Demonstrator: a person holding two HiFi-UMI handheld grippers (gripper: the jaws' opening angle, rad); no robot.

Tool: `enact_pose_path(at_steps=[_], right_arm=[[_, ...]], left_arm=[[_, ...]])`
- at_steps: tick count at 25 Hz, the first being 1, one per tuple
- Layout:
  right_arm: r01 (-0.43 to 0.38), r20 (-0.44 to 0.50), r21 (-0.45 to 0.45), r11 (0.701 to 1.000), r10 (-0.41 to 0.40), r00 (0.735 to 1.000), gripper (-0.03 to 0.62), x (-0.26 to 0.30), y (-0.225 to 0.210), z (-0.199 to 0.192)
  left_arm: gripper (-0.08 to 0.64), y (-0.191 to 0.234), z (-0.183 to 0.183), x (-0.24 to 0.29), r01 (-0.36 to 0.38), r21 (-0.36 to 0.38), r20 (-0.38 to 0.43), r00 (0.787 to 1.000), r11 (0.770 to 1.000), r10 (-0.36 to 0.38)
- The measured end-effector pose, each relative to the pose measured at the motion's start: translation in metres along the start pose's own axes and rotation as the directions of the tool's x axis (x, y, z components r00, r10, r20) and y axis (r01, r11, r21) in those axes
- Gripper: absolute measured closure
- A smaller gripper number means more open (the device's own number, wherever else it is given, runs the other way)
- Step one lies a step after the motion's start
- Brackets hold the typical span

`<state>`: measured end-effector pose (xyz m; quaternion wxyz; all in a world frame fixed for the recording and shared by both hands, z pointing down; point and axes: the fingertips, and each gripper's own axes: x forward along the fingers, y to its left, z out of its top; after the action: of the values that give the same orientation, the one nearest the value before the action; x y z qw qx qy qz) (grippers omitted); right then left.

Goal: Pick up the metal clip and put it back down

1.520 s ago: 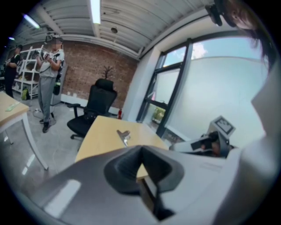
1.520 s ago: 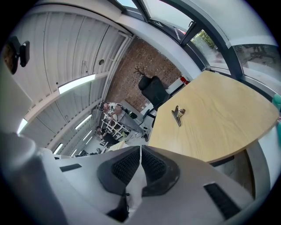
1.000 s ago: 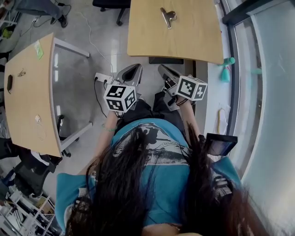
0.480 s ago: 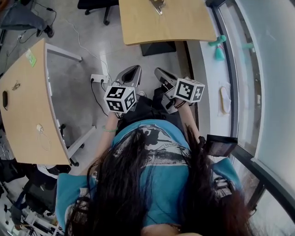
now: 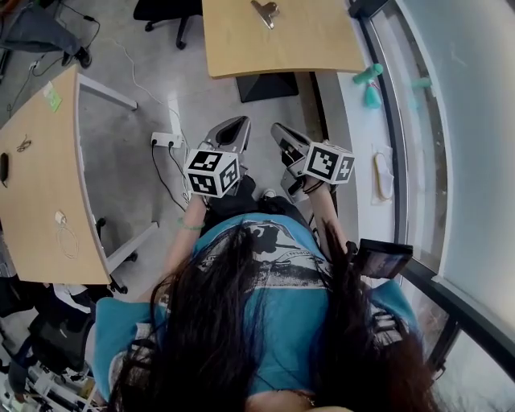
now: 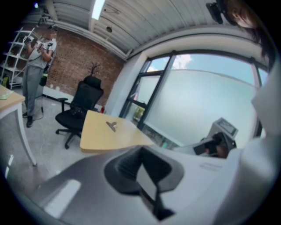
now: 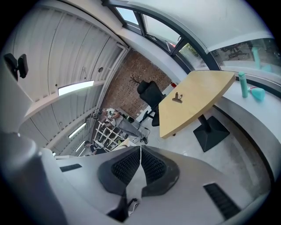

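Two empty claws, the left claw (image 5: 232, 129) and the right claw (image 5: 283, 134), were clenched and held side by side, pointing at the desk (image 5: 310, 48), likely for an approach. The clip (image 5: 264, 11) lay there untouched, well apart from both.

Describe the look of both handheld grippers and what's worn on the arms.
Both the left gripper and right gripper have smooth grey shells tapering to black ribbed fingers. Each carries a white cube printed with black square markers. The person wears a teal short-sleeved T-shirt and a green wristband.
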<state>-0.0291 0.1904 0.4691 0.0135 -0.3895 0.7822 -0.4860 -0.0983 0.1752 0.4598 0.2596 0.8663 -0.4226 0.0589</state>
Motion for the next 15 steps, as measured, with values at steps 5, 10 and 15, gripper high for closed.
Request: enact_pose_path(at_steps=[5,10,15], right_arm=[[-0.019,-0.013,0.003,1.000,0.019,1.000,0.571,-0.026,-0.001,-0.014],[-0.037,-0.017,0.003,0.999,0.037,0.999,0.571,-0.056,-0.006,-0.034],[-0.055,-0.036,-0.016,0.998,0.055,0.998,0.571,-0.074,-0.003,-0.047]], left_arm=[[0.557,-0.027,-0.014,-0.013,-0.021,0.000,0.001,1.000,1.000,0.021],[0.557,-0.057,-0.037,-0.030,-0.045,0.014,-0.004,0.999,0.999,0.045],[0.557,-0.075,-0.047,-0.042,-0.067,0.011,0.011,0.998,0.998,0.067]])
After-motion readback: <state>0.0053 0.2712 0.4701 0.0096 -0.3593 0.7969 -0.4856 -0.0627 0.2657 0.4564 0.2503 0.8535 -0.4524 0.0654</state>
